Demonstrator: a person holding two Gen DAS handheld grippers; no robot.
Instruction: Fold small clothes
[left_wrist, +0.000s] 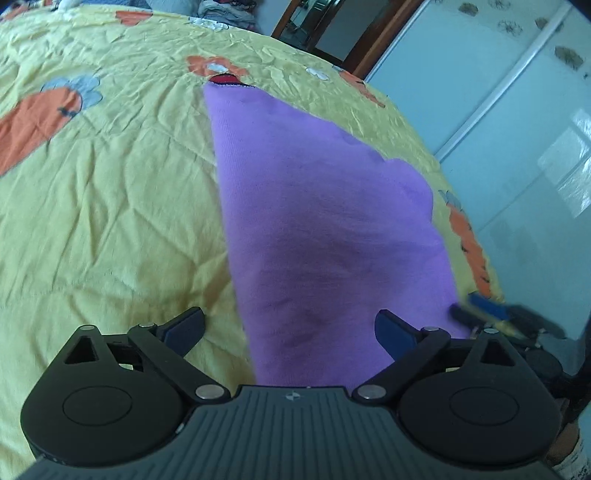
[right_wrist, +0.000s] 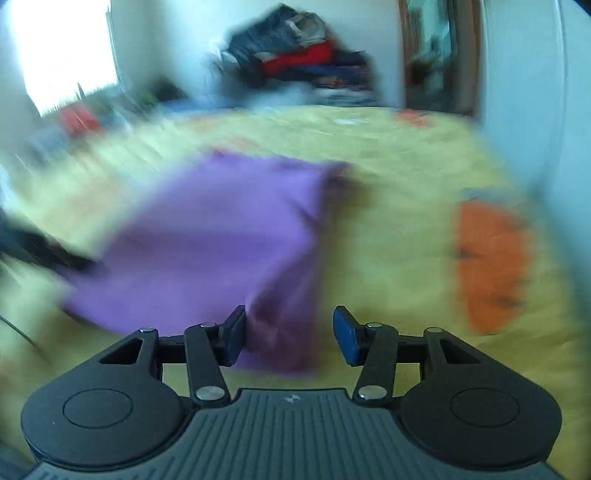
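A small purple garment (left_wrist: 325, 229) lies flat on a yellow bedspread (left_wrist: 110, 184), with a red collar edge (left_wrist: 225, 79) at its far end. My left gripper (left_wrist: 290, 328) is open wide just above the garment's near end, its fingers spread to either side of the cloth. In the blurred right wrist view the same purple garment (right_wrist: 207, 243) lies ahead and to the left. My right gripper (right_wrist: 290, 332) is open, with a near corner of the garment between its fingers. The right gripper (left_wrist: 491, 314) also shows at the garment's right edge in the left wrist view.
The bedspread has orange carrot prints (left_wrist: 37, 114) (right_wrist: 491, 266). A heap of clothes (right_wrist: 303, 62) stands beyond the far edge of the bed. A pale wardrobe door (left_wrist: 498, 92) stands to the right, close to the bed's edge. A doorway (left_wrist: 321, 26) lies behind.
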